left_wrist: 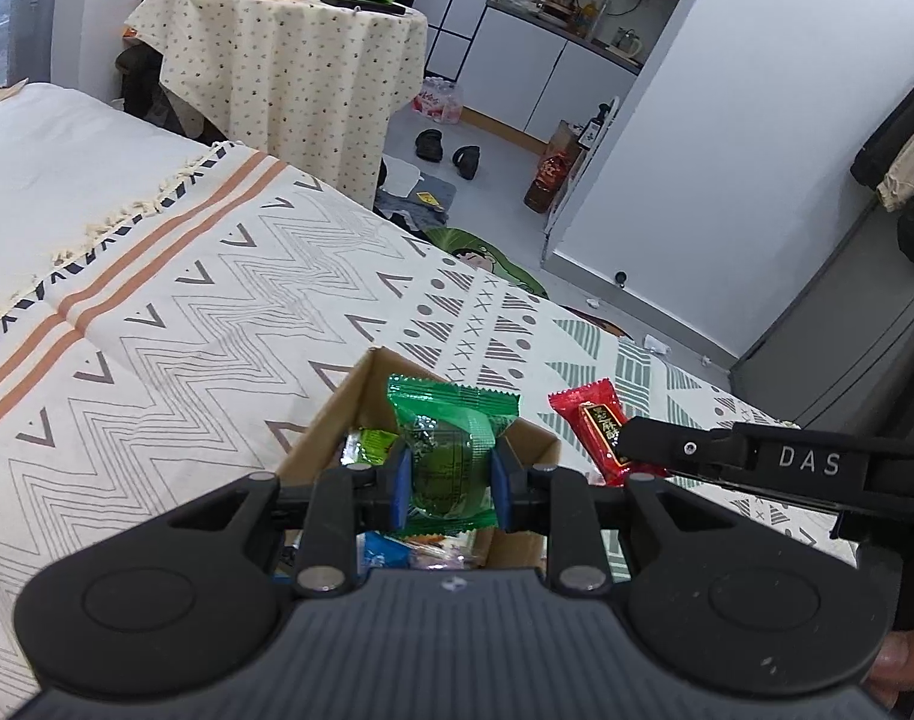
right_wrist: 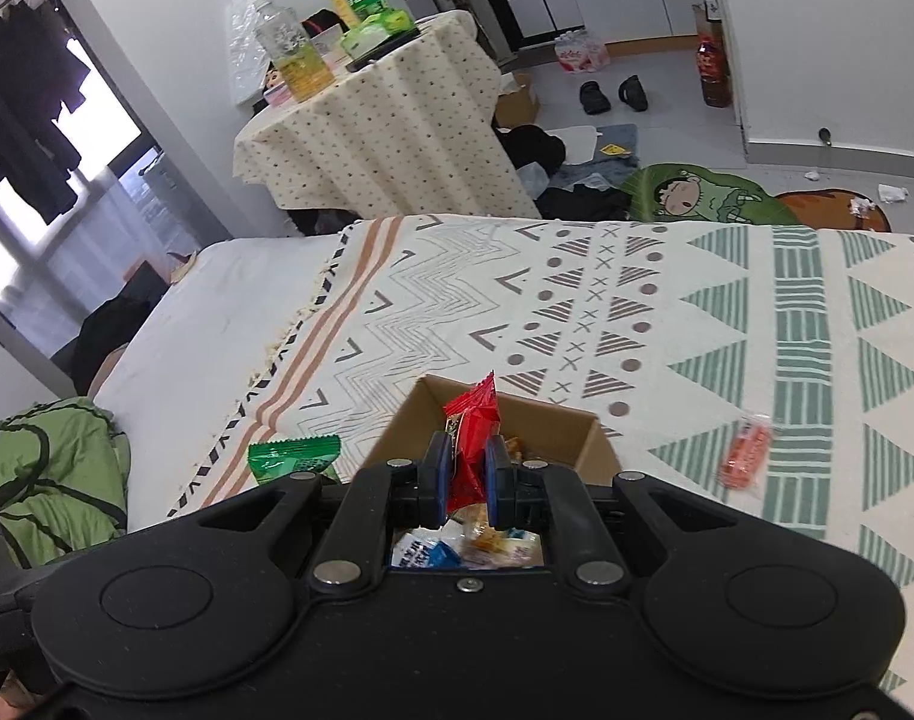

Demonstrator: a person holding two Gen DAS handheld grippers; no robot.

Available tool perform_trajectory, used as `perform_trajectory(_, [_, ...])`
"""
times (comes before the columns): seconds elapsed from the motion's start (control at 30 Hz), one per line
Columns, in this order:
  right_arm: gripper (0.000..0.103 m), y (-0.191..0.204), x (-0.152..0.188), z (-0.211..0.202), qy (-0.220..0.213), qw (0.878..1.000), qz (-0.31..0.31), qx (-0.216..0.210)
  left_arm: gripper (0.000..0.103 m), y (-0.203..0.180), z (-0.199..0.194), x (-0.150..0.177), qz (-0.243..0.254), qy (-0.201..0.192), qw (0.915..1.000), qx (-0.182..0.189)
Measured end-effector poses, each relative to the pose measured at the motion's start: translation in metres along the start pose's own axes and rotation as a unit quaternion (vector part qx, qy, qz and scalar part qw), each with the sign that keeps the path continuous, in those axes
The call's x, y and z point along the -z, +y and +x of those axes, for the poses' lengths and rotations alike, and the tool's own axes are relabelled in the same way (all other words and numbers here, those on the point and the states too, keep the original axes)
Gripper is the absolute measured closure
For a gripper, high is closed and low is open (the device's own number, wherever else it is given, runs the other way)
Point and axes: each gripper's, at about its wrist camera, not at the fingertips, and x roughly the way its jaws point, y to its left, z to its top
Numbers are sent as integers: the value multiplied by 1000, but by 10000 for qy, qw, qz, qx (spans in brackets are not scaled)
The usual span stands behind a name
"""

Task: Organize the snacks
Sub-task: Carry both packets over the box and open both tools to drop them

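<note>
A brown cardboard box (left_wrist: 361, 396) (right_wrist: 553, 420) sits on the patterned bedspread, with several wrapped snacks inside. My left gripper (left_wrist: 449, 483) is shut on a green snack packet (left_wrist: 451, 444), held above the box. The same green snack packet (right_wrist: 295, 457) shows at the left in the right wrist view. My right gripper (right_wrist: 468, 483) is shut on a red snack packet (right_wrist: 470, 438), also over the box. In the left wrist view the red snack packet (left_wrist: 598, 426) shows to the right, pinched by the right gripper's fingers (left_wrist: 649, 441). An orange snack packet (right_wrist: 746, 451) lies on the bedspread right of the box.
The bedspread (right_wrist: 577, 300) covers the bed, whose far edge drops to the floor. A round table (left_wrist: 289, 54) with bottles stands beyond. Slippers (left_wrist: 448, 150), clothes and a cartoon rug (right_wrist: 697, 195) lie on the floor. A green blanket (right_wrist: 43, 468) is bunched at the left.
</note>
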Motion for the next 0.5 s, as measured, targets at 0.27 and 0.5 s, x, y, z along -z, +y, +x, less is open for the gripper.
perform_trajectory(0.27, [91,10,-2,22,171,9998,40,-85,77,15,10,-8,-70,72,9999,-26])
perform_trajectory(0.5, [77,16,-5,42,485,9967,234,-609,77,24,20,-12,-105,147,9998,-66])
